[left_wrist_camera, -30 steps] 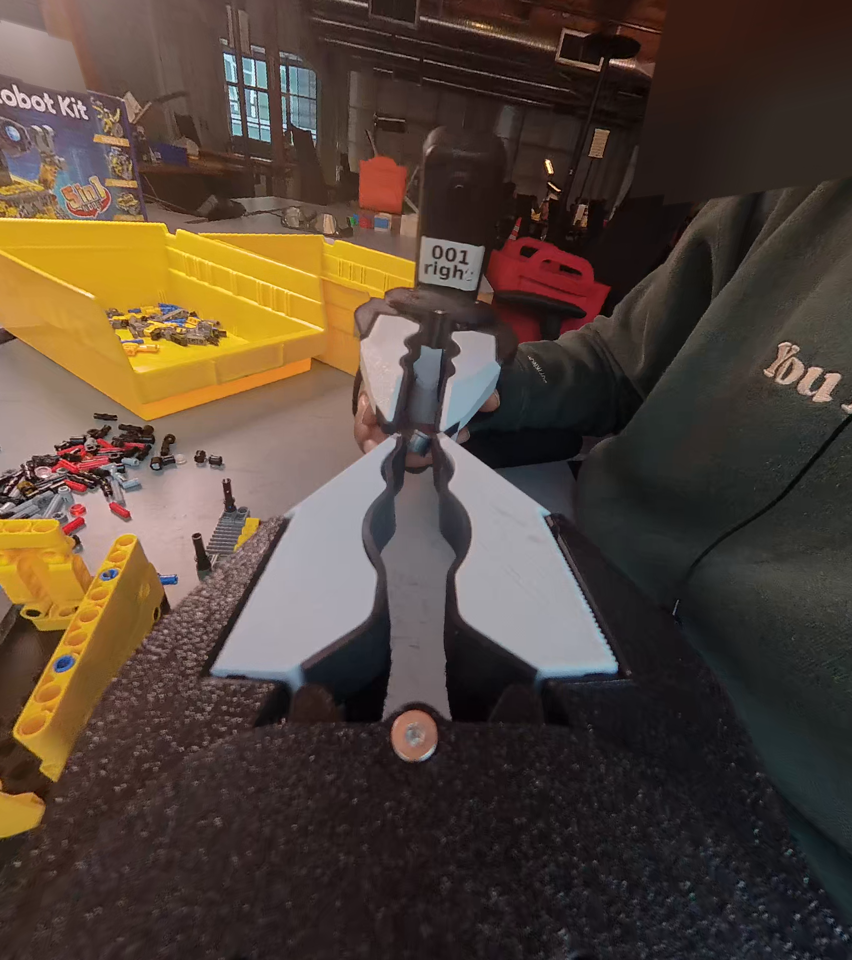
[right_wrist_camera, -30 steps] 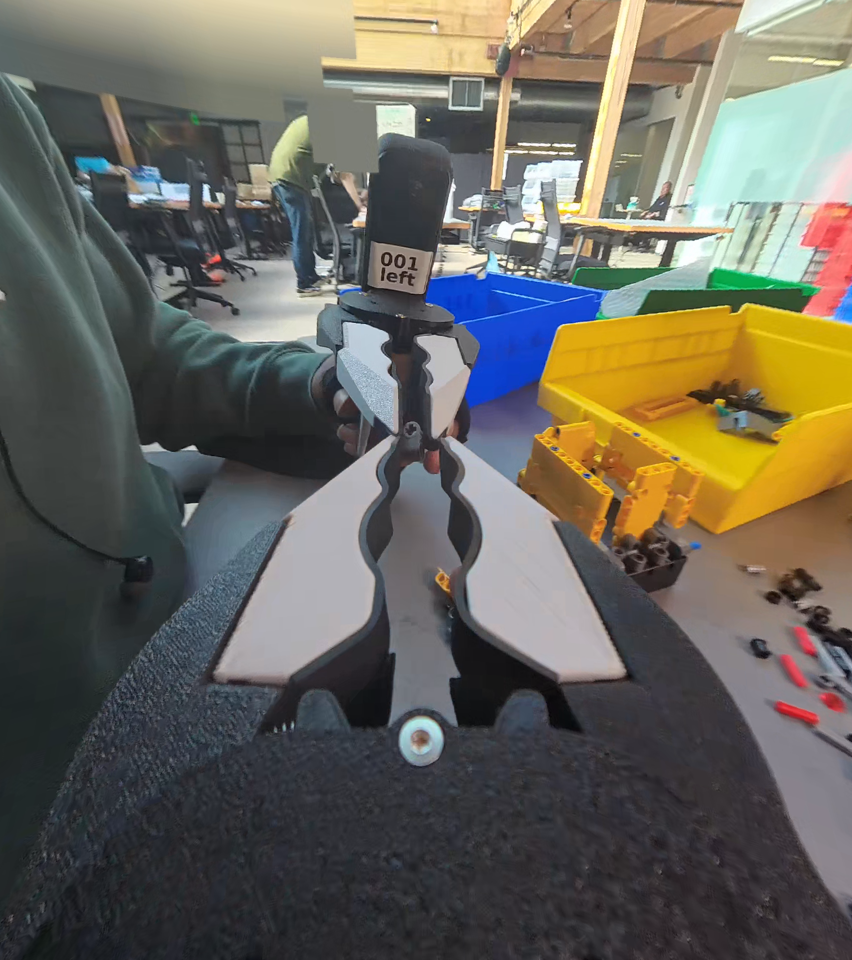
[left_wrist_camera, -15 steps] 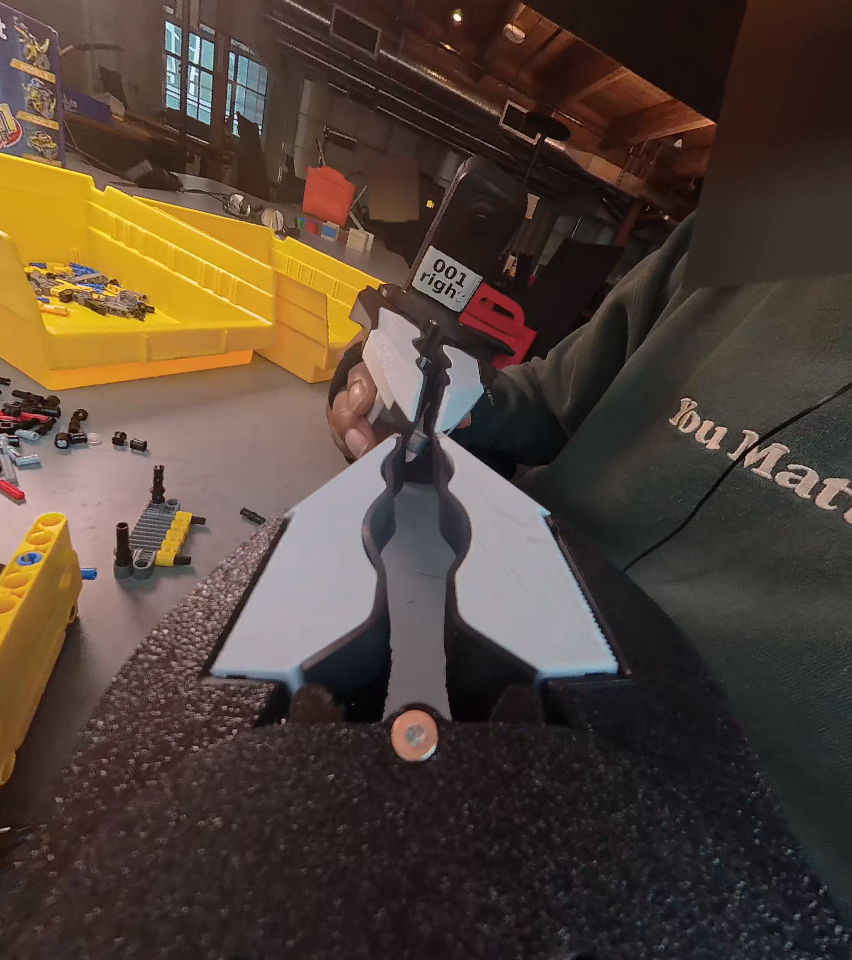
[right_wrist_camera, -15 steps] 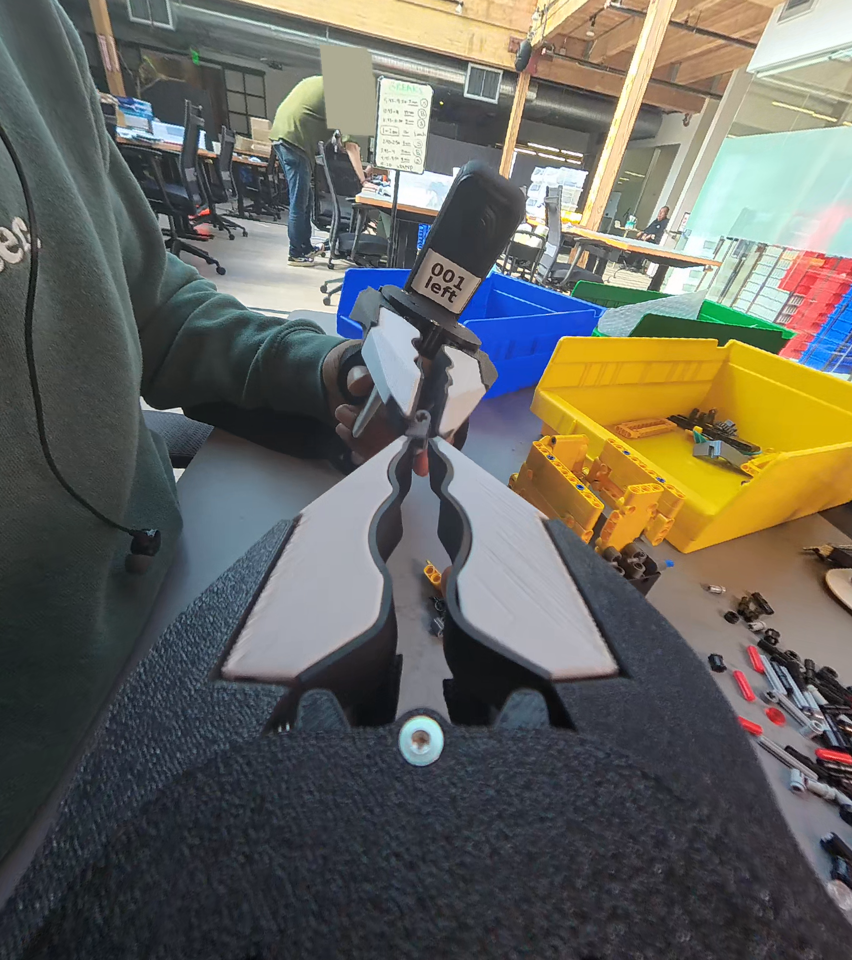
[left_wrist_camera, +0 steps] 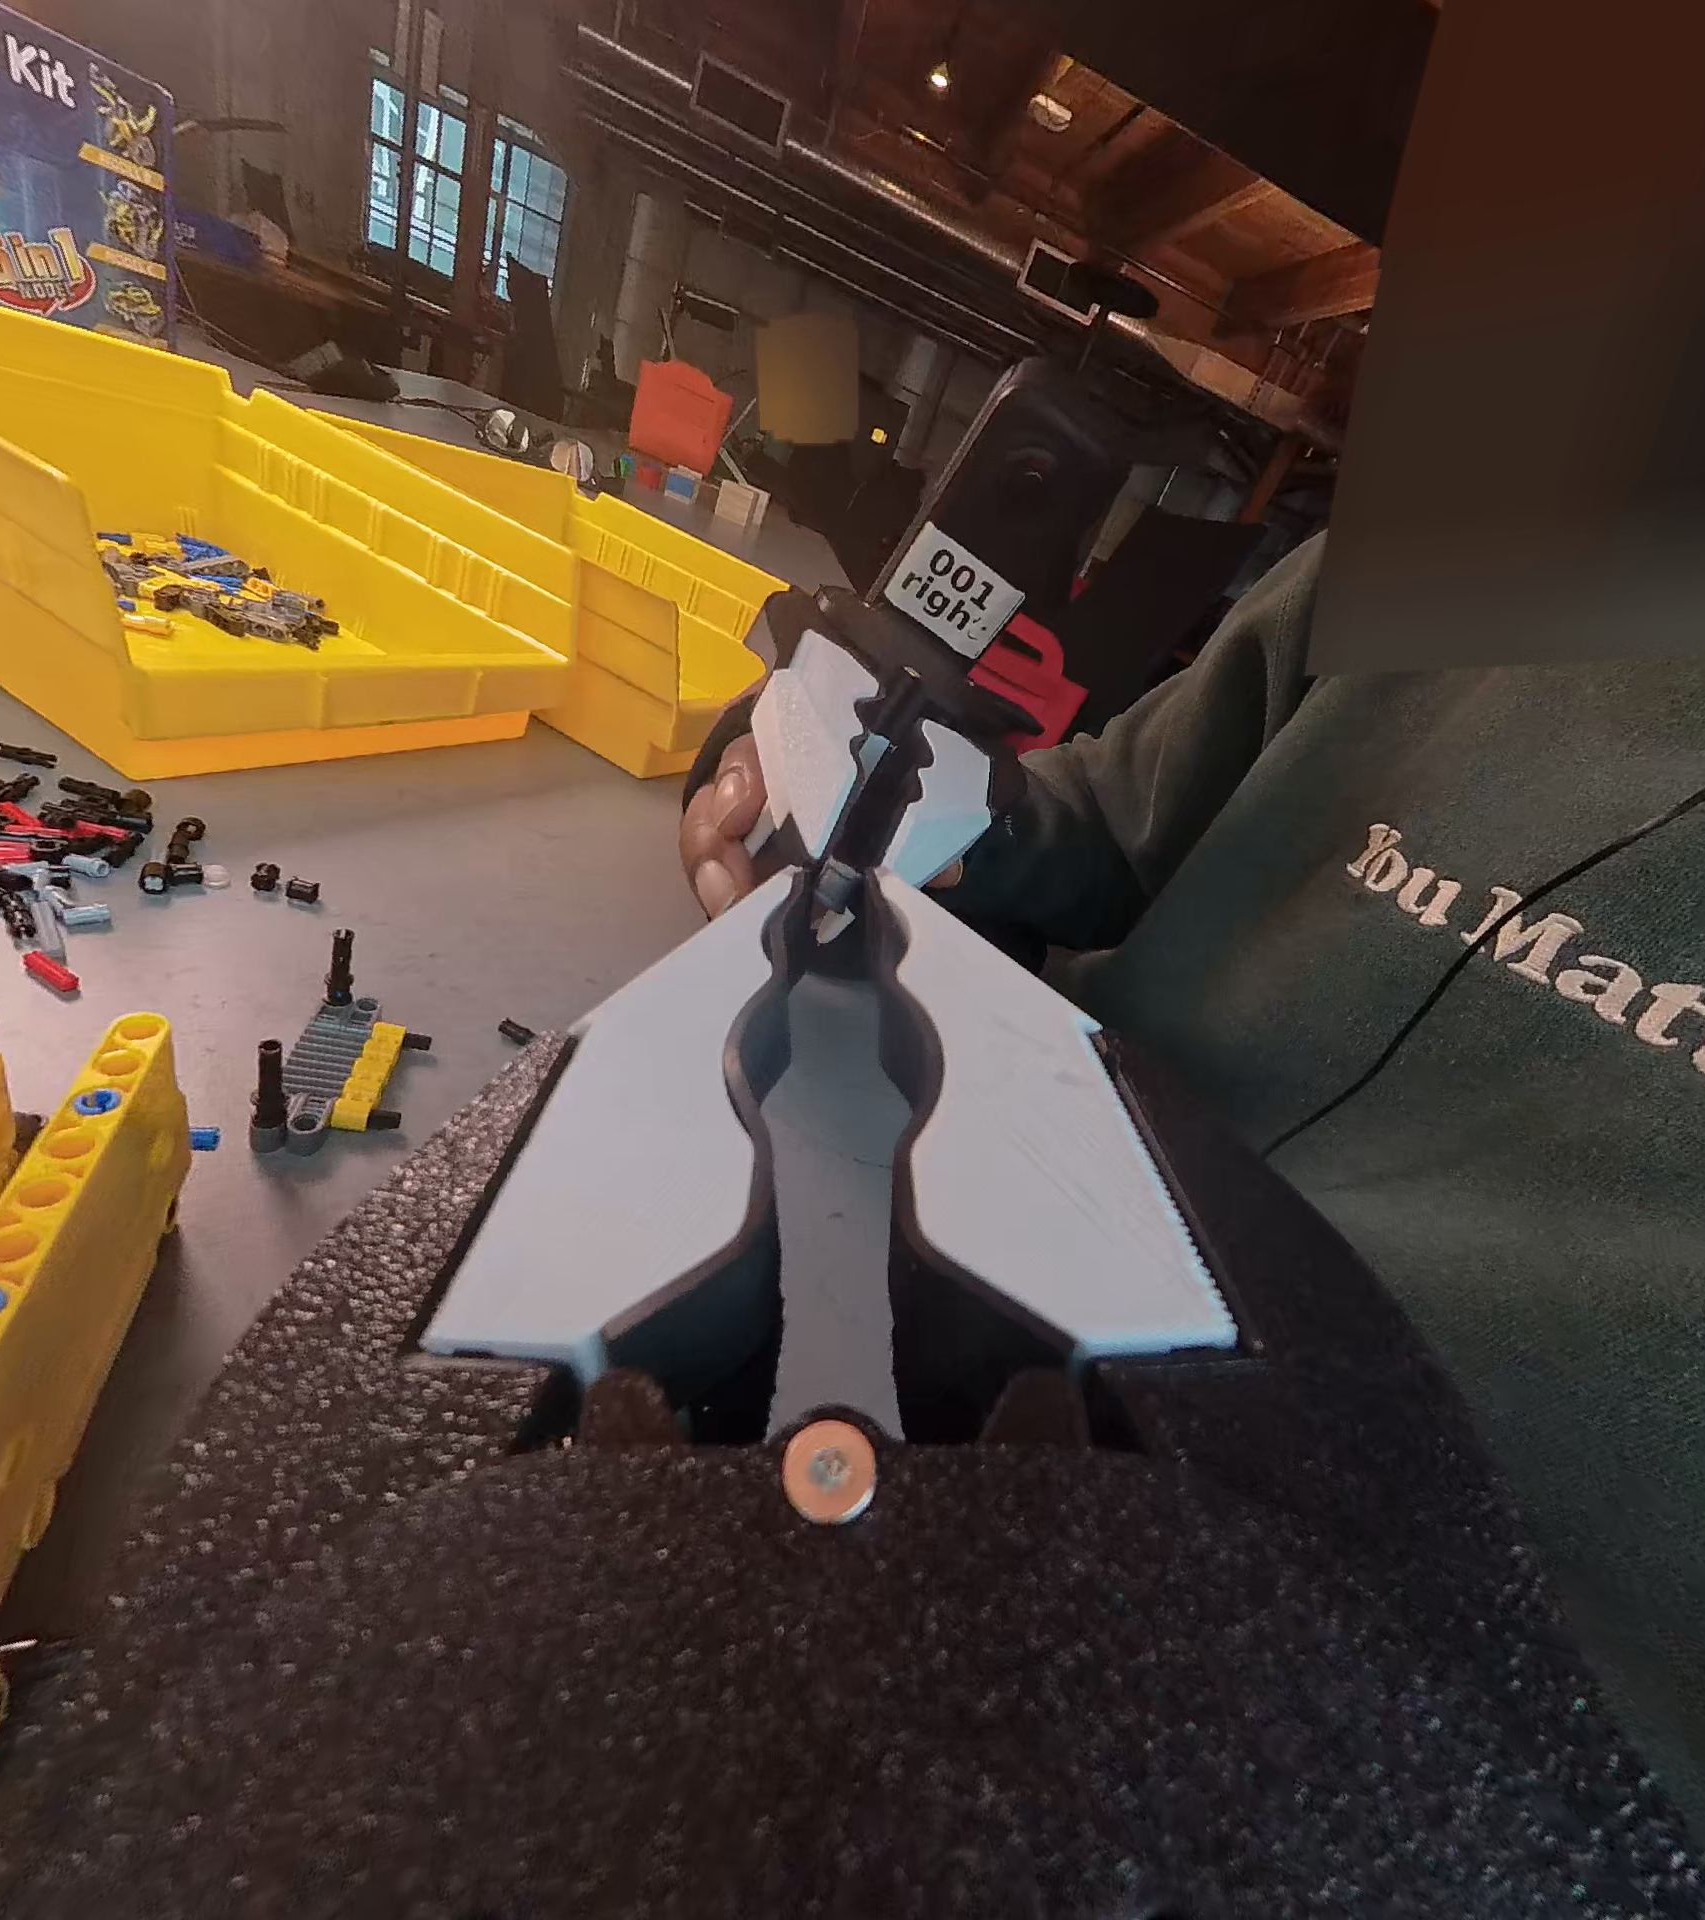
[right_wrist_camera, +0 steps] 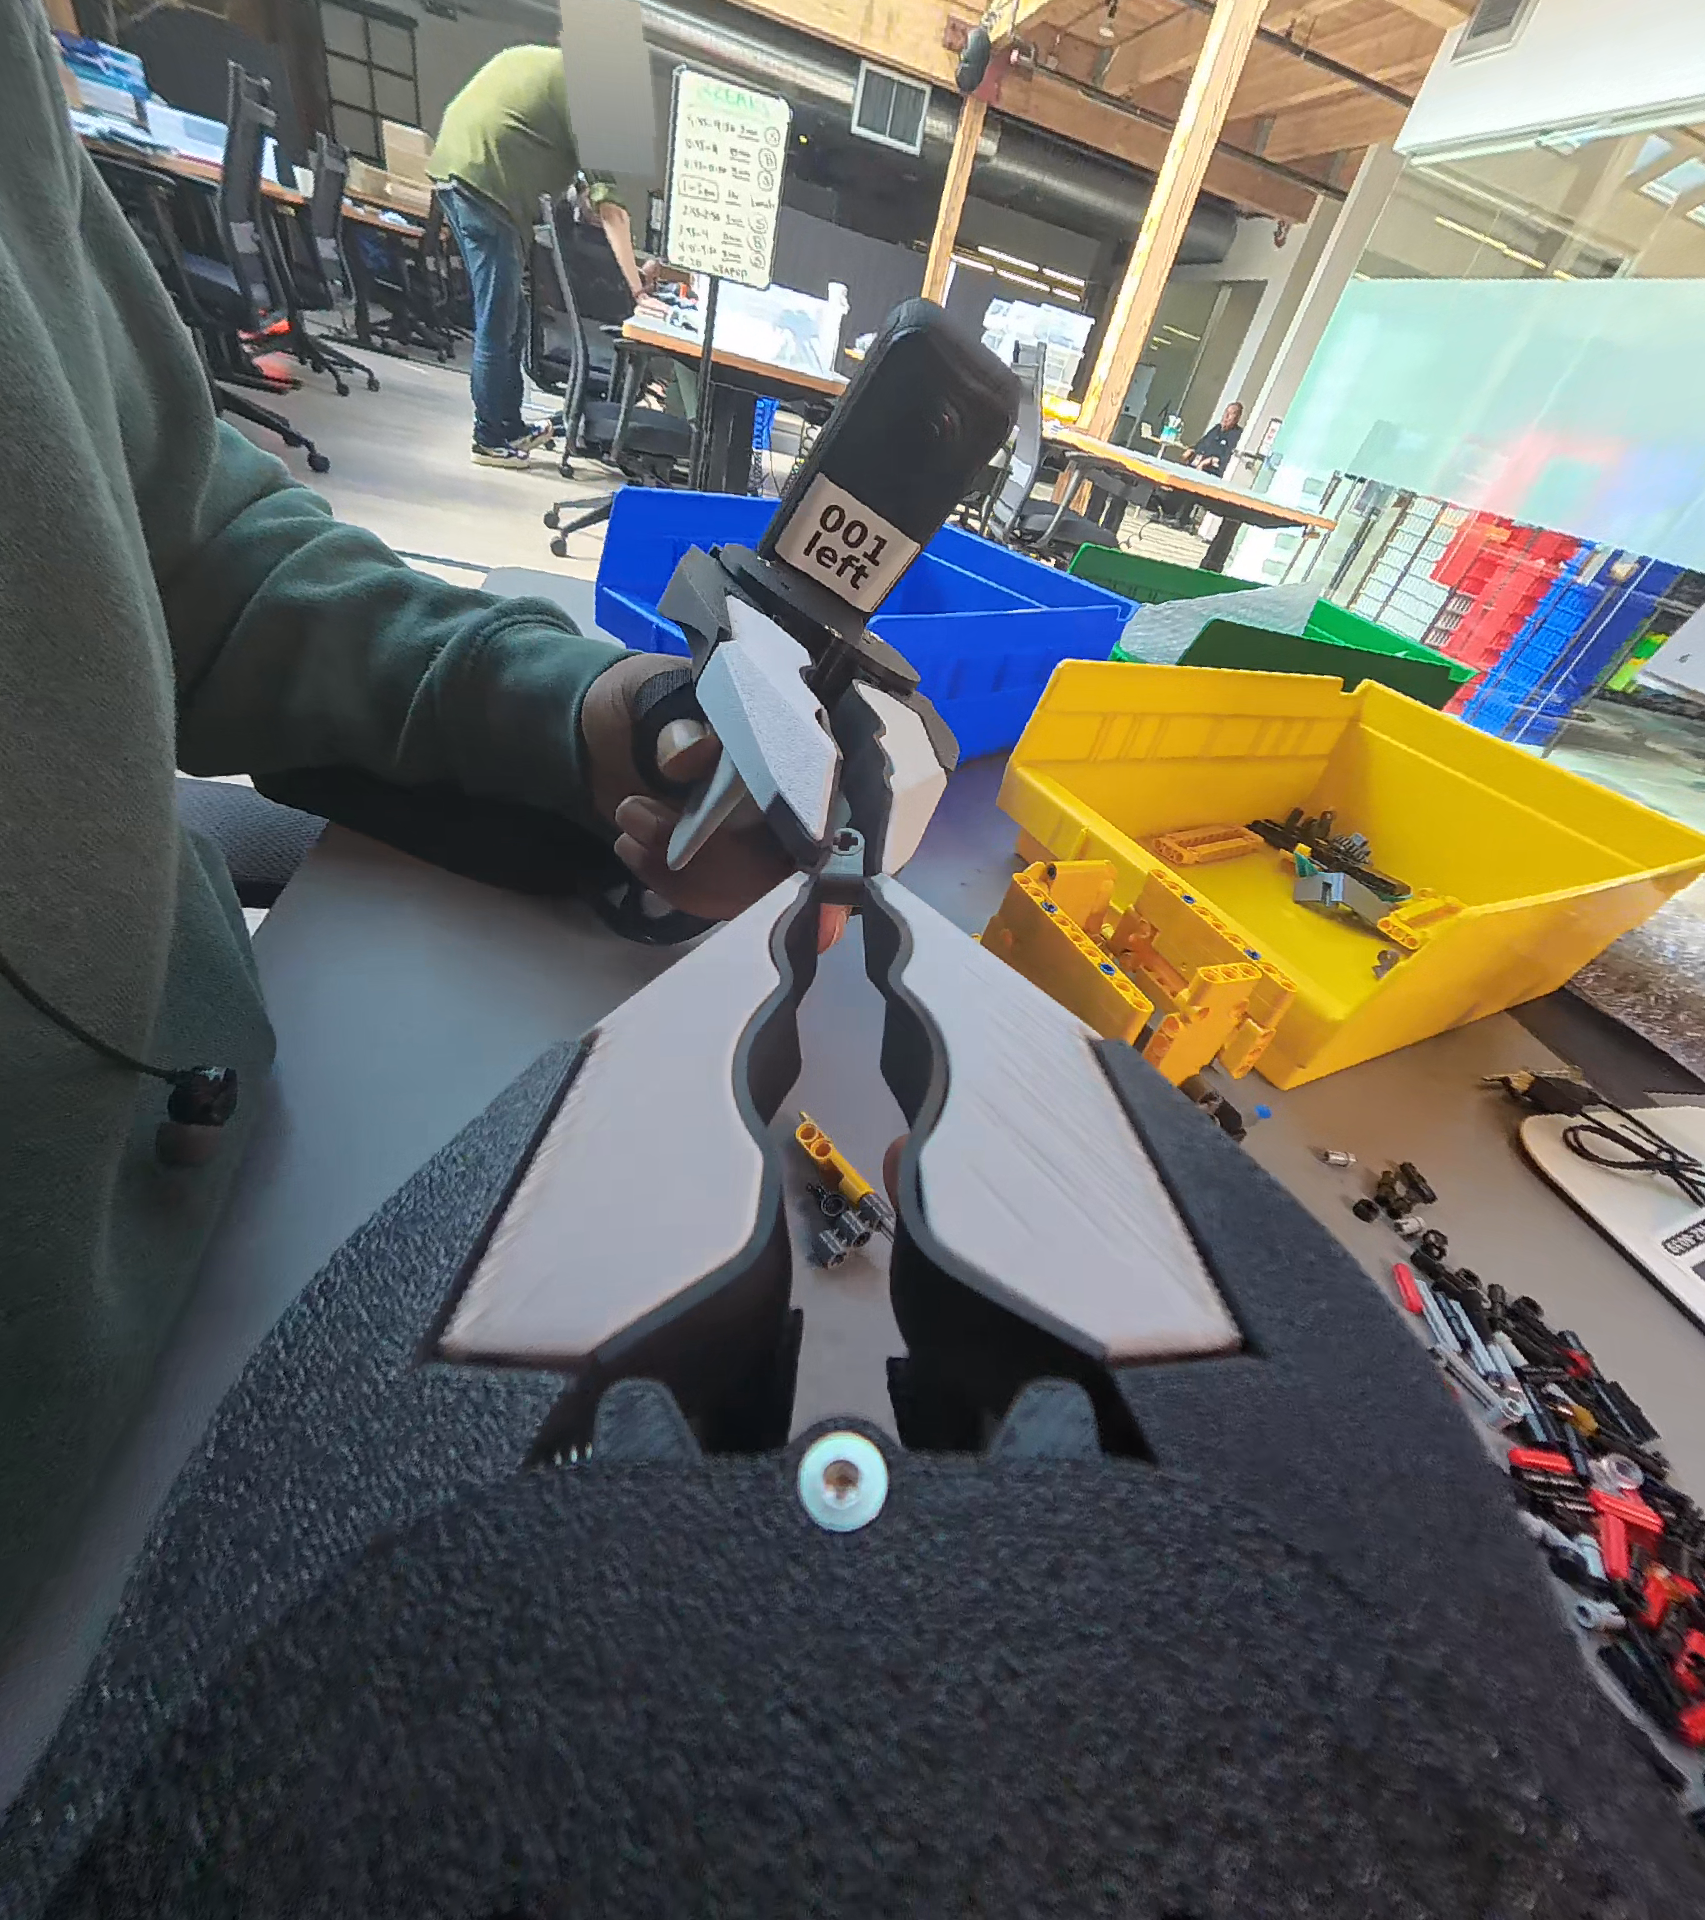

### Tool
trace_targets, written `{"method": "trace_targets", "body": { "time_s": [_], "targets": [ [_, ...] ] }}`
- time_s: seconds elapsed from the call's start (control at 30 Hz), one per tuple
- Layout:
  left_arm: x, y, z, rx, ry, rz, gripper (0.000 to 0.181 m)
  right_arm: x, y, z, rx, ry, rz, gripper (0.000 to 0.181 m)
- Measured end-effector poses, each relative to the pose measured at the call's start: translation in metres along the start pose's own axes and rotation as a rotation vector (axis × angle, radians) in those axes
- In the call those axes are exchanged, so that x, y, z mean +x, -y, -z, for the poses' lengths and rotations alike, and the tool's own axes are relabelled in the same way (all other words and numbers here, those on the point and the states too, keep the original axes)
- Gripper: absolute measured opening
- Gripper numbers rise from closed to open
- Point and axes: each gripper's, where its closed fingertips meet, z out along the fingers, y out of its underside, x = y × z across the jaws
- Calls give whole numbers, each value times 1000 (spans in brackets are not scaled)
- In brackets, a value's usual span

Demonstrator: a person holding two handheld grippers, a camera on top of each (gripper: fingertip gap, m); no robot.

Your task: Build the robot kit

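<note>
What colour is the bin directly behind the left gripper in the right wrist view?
Blue bin, clearest in the right wrist view, behind the left gripper.

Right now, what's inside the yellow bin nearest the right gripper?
The yellow bin holds an orange beam and a small cluster of black, grey and green pieces toward the back. Its front wall hides the near floor, so anything lying there cannot be seen.
</note>
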Motion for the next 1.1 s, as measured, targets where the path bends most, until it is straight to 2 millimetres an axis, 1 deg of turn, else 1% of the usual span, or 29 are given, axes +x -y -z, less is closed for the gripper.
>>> {"method": "trace_targets", "body": {
  "time_s": [0.1, 0.2, 0.33, 0.47, 0.57, 0.73, 0.83, 1.1],
  "targets": [
    [-5, 5, -1, 26, 25, -2, 8, 8, 3, 2, 20, -15, -37, 7],
    [-14, 14, 2, 75, 61, -2, 4, 25, 11, 8, 75, -56, -99, 7],
    [-18, 22, 7, 123, 81, 10, 10, 46, 27, 24, 195, -100, -222, 7],
    [-17, 25, 8, 146, 72, 27, 14, 59, 34, 34, 282, -96, -350, 7],
    [-18, 26, 8, 158, 71, 38, 16, 55, 32, 32, 278, -61, -367, 7],
    [-15, 31, 6, 190, 41, 65, 18, 31, 24, 14, 224, 21, -337, 7],
    [-9, 33, 5, 208, 6, 69, 16, 22, 22, 6, 213, 53, -340, 7],
    [0, 30, -1, 185, -19, 17, 9, 20, 28, 4, 256, 72, -383, 7]
  ]
}}
